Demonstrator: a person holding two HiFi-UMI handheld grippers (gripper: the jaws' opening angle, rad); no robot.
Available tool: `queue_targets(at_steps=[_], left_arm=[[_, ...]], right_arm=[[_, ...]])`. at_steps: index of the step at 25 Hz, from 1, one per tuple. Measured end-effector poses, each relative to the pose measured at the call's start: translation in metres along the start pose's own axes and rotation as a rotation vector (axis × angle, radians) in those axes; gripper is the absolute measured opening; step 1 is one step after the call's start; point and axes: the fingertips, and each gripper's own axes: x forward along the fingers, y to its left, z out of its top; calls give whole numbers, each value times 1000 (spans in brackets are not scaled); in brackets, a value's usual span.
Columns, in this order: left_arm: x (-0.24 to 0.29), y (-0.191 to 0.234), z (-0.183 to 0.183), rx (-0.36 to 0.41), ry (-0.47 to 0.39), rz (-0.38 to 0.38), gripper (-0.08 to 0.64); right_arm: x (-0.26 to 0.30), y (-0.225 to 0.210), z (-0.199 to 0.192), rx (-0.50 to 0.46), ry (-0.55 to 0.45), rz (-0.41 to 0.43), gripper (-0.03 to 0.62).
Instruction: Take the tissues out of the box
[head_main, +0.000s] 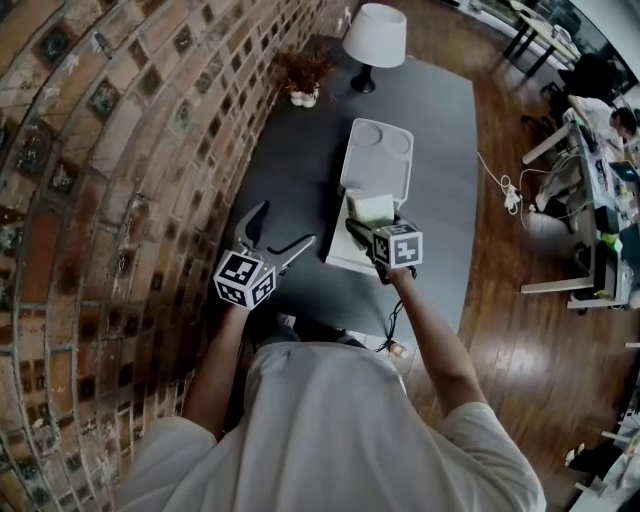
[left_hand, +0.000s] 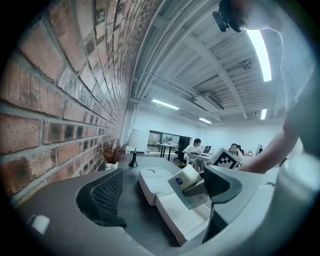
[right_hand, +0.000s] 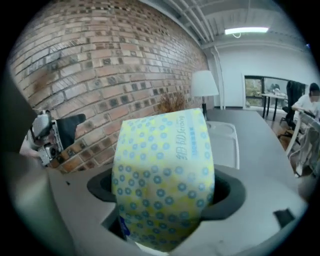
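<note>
A white box (head_main: 377, 160) lies open on the dark grey table (head_main: 300, 150), its lid folded back towards the lamp. My right gripper (head_main: 364, 226) is shut on a pack of tissues (head_main: 372, 209) just above the box's base. In the right gripper view the yellow pack with blue dots (right_hand: 162, 180) fills the gap between both pads (right_hand: 227, 192). My left gripper (head_main: 281, 233) hovers open and holds nothing, left of the box. From the left gripper view, the pack (left_hand: 186, 177) hangs tilted over the box (left_hand: 172, 215) beyond the spread fingers (left_hand: 102, 195).
A white lamp (head_main: 375, 40) and a small pot of dried plants (head_main: 303, 78) stand at the table's far end. A brick wall (head_main: 110, 150) runs along the left. Right of the table are a wooden floor, a power strip (head_main: 510, 195) and desks with people.
</note>
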Motion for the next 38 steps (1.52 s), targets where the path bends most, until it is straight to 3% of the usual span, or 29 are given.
queue_targets(at_steps=[4,11,18,27,38], left_arm=[[6,-7,17,17,-37,-18,505],[18,-21,40,41,-75,-51,494],[27,-27,61,89,-108,-55,482],[34,-32,73,125,-134,-37,482],[35,-57,96,277,-196,0,482]], right_arm=[[-38,10,35,-50,-165,9,466],[-102,7,80,-65,-365,-28,466],[-179,-14,110,-92,-559,-132,468],[-263,-38,103,-134,-729,-375,470],[-287,-23,61,-122,-803,-482,472]])
